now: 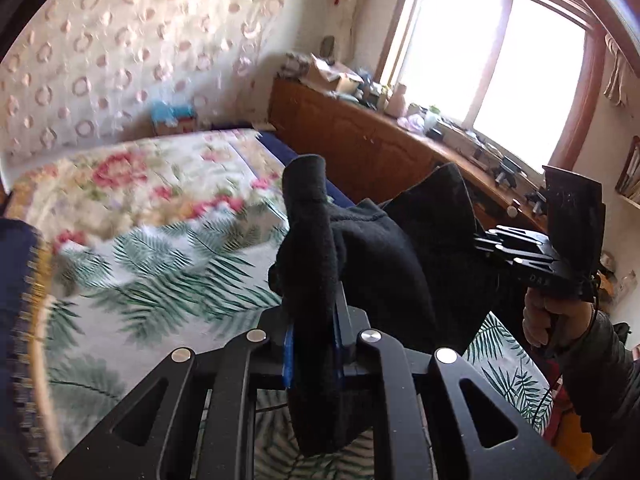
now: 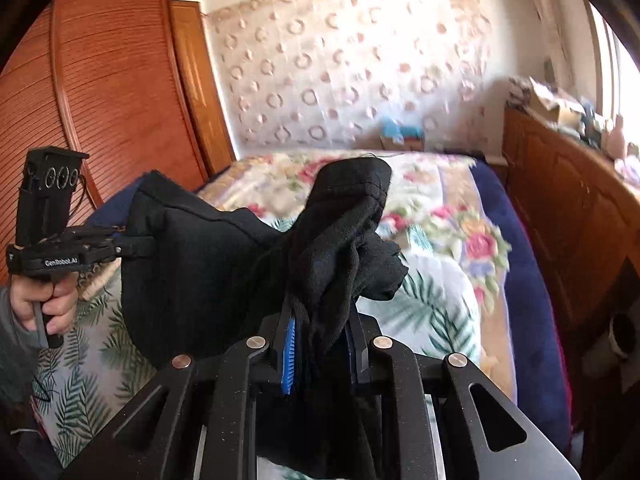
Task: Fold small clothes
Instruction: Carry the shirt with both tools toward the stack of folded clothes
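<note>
A small black garment [image 1: 392, 264] hangs in the air between my two grippers, above the bed. My left gripper [image 1: 314, 332] is shut on one end of it; the cloth bunches up over the fingers and hides the tips. My right gripper [image 2: 320, 336] is shut on the other end of the black garment [image 2: 200, 272], with cloth draped over its fingers. Each gripper shows in the other's view: the right one [image 1: 480, 240] at the garment's right edge, the left one [image 2: 148, 249] at its left edge.
Below lies a bed with a floral and palm-leaf cover [image 1: 160, 264] and a navy blanket edge [image 2: 520, 280]. A wooden cabinet [image 1: 360, 140] with clutter runs under the window. A wooden wardrobe [image 2: 100, 100] stands at the left of the right wrist view.
</note>
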